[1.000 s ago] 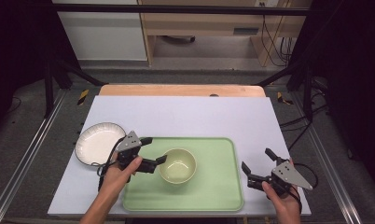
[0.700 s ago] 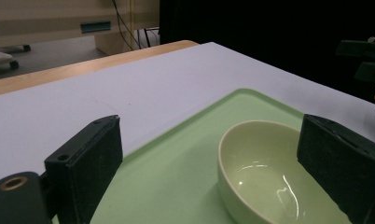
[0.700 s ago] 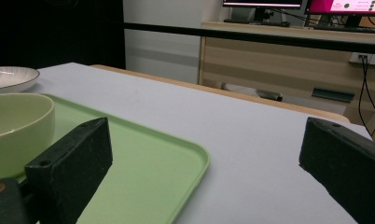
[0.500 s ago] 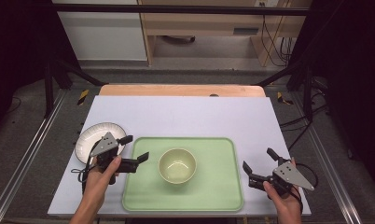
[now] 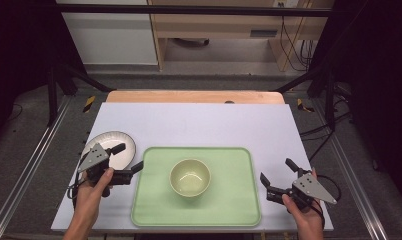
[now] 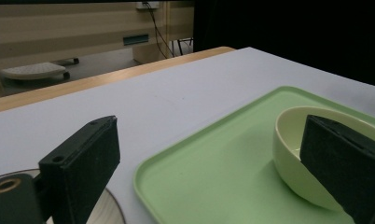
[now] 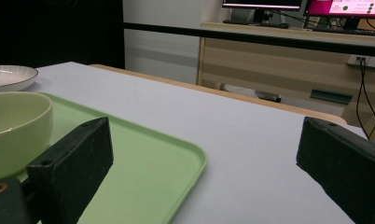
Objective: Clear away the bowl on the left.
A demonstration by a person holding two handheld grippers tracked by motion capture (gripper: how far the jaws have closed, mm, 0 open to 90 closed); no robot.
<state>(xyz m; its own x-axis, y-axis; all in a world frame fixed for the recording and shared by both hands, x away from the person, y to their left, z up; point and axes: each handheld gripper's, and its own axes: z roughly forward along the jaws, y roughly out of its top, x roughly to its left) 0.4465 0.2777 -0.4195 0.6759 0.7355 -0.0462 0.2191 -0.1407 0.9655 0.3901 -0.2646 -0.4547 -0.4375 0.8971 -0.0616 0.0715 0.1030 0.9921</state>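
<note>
Left gripper (image 5: 127, 161), jaws wide and empty, hangs over the white plate (image 5: 114, 145) beside the tray (image 5: 239, 210) holding the bowl (image 5: 190, 177) from above; its own view shows the bowl (image 6: 311, 158) released; the right gripper (image 7: 204, 186), empty, gapes; next, probably the plate.

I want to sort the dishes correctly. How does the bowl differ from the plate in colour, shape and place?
The bowl is pale yellow-green and deep; the plate is white and shallow. The bowl stands on the green tray; the plate lies on the table, left of the tray. Both are round, upright and empty.
</note>
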